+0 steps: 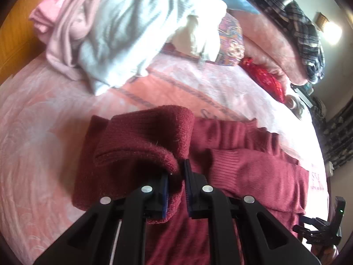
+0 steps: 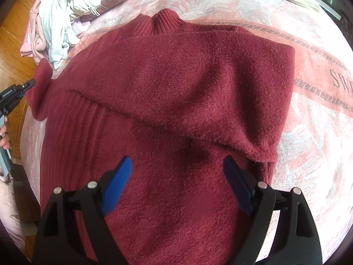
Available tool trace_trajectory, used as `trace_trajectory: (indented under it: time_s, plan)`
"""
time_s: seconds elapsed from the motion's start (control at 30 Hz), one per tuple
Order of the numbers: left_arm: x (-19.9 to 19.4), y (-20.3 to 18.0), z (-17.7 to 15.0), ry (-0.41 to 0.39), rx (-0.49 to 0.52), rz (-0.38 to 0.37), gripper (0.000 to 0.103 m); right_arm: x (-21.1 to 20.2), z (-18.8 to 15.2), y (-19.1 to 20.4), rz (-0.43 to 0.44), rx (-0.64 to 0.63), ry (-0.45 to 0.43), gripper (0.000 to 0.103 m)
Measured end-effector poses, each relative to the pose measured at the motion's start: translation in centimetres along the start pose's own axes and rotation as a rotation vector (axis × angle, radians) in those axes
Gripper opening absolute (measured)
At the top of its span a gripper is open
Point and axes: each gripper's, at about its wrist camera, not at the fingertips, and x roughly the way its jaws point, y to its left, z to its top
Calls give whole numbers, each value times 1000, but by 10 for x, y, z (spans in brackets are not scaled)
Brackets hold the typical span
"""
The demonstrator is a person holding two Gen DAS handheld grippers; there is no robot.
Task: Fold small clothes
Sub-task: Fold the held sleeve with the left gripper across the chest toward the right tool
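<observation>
A dark red knitted sweater (image 2: pixel 176 84) lies spread on a pink bed cover (image 2: pixel 313 101), collar (image 2: pixel 163 19) at the far side, one sleeve folded across the body. My left gripper (image 1: pixel 177 174) is shut on the sweater's sleeve (image 1: pixel 141 141) and holds it lifted and draped over its fingers; it also shows at the left edge of the right wrist view (image 2: pixel 28 84). My right gripper (image 2: pixel 177 172) is open and empty just above the sweater's lower body. It shows at the right edge of the left wrist view (image 1: pixel 317 225).
A pile of white and pink clothes (image 1: pixel 114 26) lies at the bed's far left by the wooden floor (image 2: pixel 13 44). A patterned cloth (image 1: pixel 231 42), a red item (image 1: pixel 264 79), pink bedding (image 1: pixel 275 44) and a plaid garment (image 1: pixel 293 22) lie at the back.
</observation>
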Motion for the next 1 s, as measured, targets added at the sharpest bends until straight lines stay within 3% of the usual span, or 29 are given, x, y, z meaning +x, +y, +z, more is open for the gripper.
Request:
trace_trajectory:
  time_s: [0.23,0.43,0.57,0.67,0.73,0.77,0.9,1.0]
  plan:
    - [9,-108,-29,41,158,-169,12,11,-3,-14,9,31,12,84]
    - [48,-150,-57,156,235,-214,13,12,-5,-15,8,28,14,84]
    - [85,-143,-75,292,228,-206,15,14,-4,-15,-2,29,24,84]
    - [78,-127,-81,322,178,-252,17,15,-2,-11,-12,24,28,84]
    - [57,-118,-78,304,155,-306,30,15,1,-6,-19,24,32,84]
    - [45,-111,-73,282,147,-312,44,13,1,-3,-17,25,35,84]
    - [10,-74,-52,185,95,-287,46,-2,7,29,36,-23,2,84]
    - [16,-46,-34,156,65,-153,46,-9,20,67,61,-90,-11,83]
